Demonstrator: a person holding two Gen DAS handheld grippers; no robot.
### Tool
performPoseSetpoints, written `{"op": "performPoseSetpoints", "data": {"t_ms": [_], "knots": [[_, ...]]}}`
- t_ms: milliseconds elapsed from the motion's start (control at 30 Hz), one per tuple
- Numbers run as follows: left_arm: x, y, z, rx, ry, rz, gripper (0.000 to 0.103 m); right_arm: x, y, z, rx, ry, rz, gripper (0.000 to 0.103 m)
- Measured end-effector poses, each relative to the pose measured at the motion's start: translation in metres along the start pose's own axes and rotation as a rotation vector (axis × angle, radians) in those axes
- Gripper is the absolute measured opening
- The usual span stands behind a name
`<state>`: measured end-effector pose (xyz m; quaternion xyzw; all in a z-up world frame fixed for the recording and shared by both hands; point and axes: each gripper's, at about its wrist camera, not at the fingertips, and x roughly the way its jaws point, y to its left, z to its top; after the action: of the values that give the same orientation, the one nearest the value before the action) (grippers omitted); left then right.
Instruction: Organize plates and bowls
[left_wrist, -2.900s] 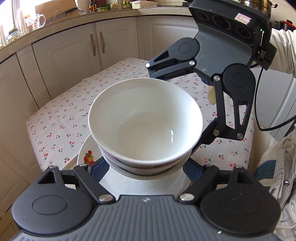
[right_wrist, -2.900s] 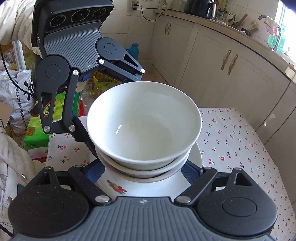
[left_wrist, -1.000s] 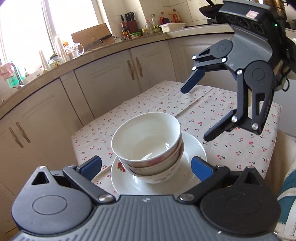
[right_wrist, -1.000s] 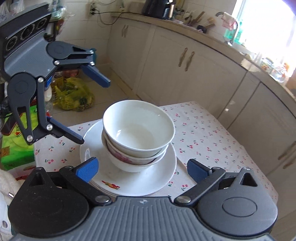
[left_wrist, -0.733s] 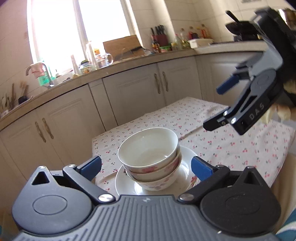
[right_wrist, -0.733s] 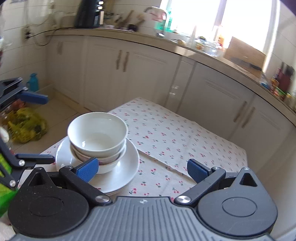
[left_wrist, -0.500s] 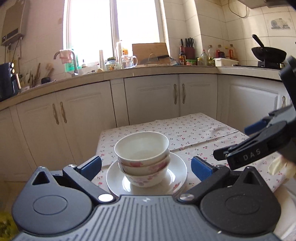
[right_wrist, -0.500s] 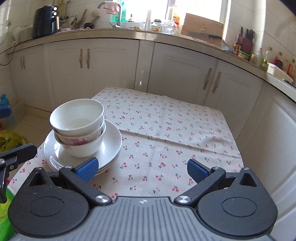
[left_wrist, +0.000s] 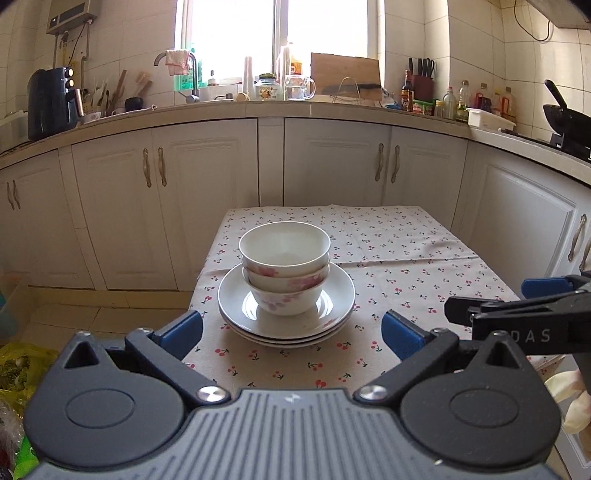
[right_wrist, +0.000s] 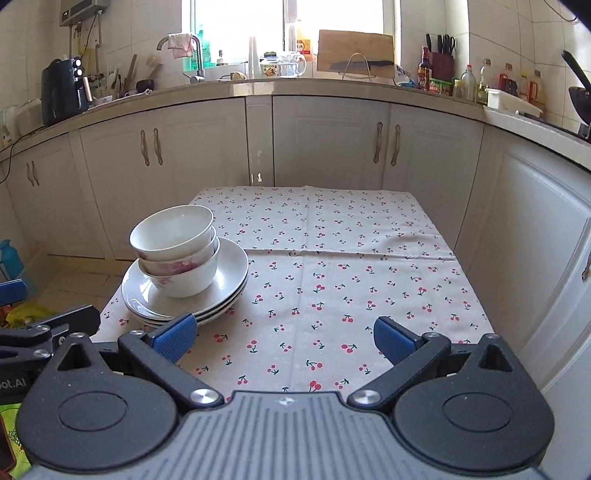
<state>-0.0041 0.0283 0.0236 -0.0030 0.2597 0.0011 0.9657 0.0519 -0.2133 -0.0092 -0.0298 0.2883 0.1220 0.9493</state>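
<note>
Three white bowls (left_wrist: 284, 269) with pink flowers are nested upright on a stack of white plates (left_wrist: 332, 314) on the cherry-print tablecloth (left_wrist: 406, 273). The stack sits at the table's left front. My left gripper (left_wrist: 291, 330) is open and empty, just in front of the stack. My right gripper (right_wrist: 282, 338) is open and empty over the table's front edge, with the bowls (right_wrist: 177, 247) and plates (right_wrist: 232, 273) to its left. The right gripper also shows at the right edge of the left wrist view (left_wrist: 524, 306).
White kitchen cabinets (left_wrist: 332, 166) run behind and to the right of the table. The counter (left_wrist: 258, 107) holds a black appliance (left_wrist: 51, 103), a tap, jars, a cutting board and bottles. A yellow bag (left_wrist: 22, 365) lies on the floor at left.
Both grippers have let go of the bowls, opened and pulled back and down to the table's front. The bowl stack stays on the plates.
</note>
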Motion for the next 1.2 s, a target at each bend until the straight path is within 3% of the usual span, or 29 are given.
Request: {"op": "performPoseSetpoints", "data": {"t_ms": [267, 1200], "knots": [[-0.010, 0.000, 0.000, -0.027, -0.022, -0.001, 0.102, -0.022, 0.005, 0.003, -0.024, -0.057, -0.041, 0.103], [-0.012, -0.005, 0.000, -0.048, -0.030, 0.005, 0.102, -0.026, 0.006, 0.001, -0.013, -0.082, -0.084, 0.103]]}}
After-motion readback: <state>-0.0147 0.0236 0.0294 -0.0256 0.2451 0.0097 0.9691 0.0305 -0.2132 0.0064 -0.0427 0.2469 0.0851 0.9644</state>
